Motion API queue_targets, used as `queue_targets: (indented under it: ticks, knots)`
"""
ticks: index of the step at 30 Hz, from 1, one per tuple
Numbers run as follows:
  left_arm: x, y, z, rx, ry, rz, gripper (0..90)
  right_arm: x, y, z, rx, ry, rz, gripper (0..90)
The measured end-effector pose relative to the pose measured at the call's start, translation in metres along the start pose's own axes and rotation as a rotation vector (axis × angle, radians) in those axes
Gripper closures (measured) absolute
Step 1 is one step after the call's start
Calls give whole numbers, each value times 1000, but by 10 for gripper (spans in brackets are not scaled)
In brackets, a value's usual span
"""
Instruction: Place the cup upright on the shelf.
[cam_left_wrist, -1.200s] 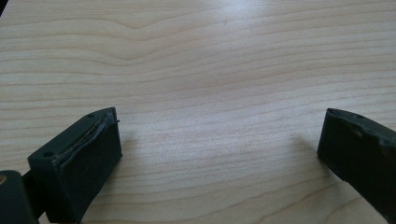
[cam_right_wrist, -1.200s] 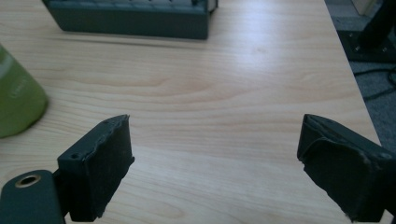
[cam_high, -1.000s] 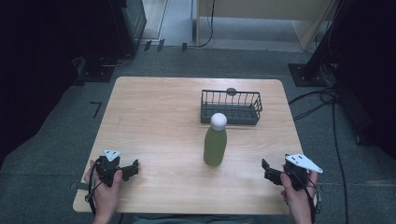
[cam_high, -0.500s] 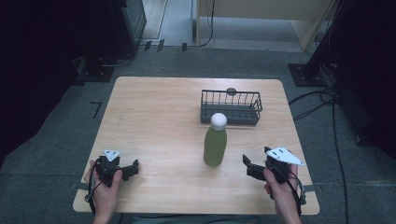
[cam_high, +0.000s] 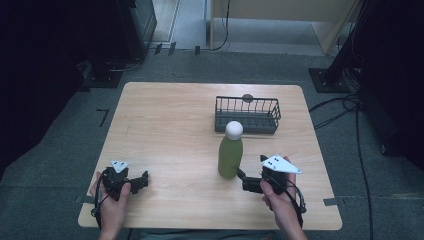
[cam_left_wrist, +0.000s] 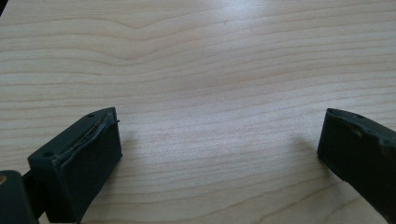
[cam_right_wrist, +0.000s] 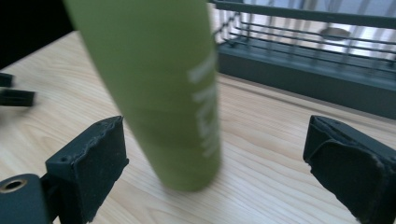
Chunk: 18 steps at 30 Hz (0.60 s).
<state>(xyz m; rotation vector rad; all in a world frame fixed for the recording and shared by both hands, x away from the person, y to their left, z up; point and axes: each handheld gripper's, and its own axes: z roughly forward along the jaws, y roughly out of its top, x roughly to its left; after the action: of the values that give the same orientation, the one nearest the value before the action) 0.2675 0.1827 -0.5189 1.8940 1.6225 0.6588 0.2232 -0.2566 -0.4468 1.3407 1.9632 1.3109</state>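
A green bottle (cam_high: 230, 156) with a white round cap (cam_high: 233, 129) stands upright near the middle of the wooden table (cam_high: 165, 120). My right gripper (cam_high: 246, 180) is open just right of the bottle's base, jaws pointing at it. In the right gripper view the bottle (cam_right_wrist: 159, 88) rises close ahead between the spread jaws, nearer the left one, and nothing is gripped. My left gripper (cam_high: 142, 179) rests open at the front left of the table. The left gripper view has bare wood (cam_left_wrist: 210, 93) between its jaws.
A dark wire basket (cam_high: 247, 115) stands behind the bottle toward the back right, and its rim (cam_right_wrist: 303, 14) crosses the top of the right gripper view. Cables (cam_high: 345, 105) lie on the grey floor to the right of the table.
My right gripper has moved left across the front of the table, from the right edge up to the bottle's base. The left gripper has stayed put.
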Motion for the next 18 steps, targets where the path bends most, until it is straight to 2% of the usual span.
queue_targets:
  ticks: [7, 14, 18]
  knots:
    - [0, 0, 0, 0, 0, 0, 0, 14, 5, 11, -16, 46, -5, 57]
    - [0, 0, 0, 0, 0, 0, 0, 27, 13, 22, -41, 51, -14, 64]
    - [0, 0, 0, 0, 0, 0, 0, 33, 18, 33, -32, 27, -11, 75]
